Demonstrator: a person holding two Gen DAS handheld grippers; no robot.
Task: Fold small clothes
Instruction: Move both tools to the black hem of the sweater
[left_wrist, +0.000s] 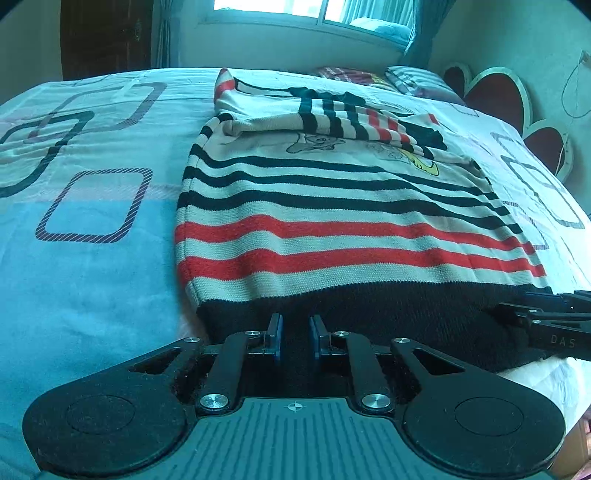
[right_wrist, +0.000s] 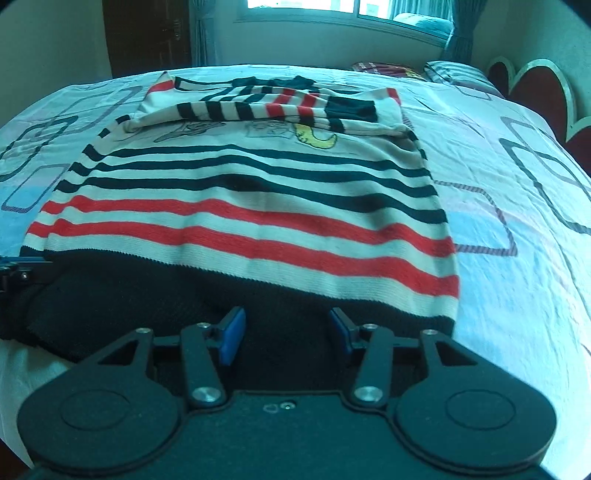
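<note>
striped sweater (left_wrist: 332, 206) flat on bed (left_wrist: 92, 277), sleeves already folded across chest; bottom-up fold left. left gripper (left_wrist: 295, 332) nearly closed at black hem (left_wrist: 369, 314), grip unclear; right gripper (right_wrist: 286, 332) spread, empty.

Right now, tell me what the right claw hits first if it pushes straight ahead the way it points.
The right claw would first meet the black hem of the striped sweater, which lies directly beyond its open pads on the bed. Depth is unclear; the fingertips may already be touching it.

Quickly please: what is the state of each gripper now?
Left gripper: nearly closed, at the sweater's black hem; grip cannot be told.
Right gripper: open over the hem, holding nothing.
</note>
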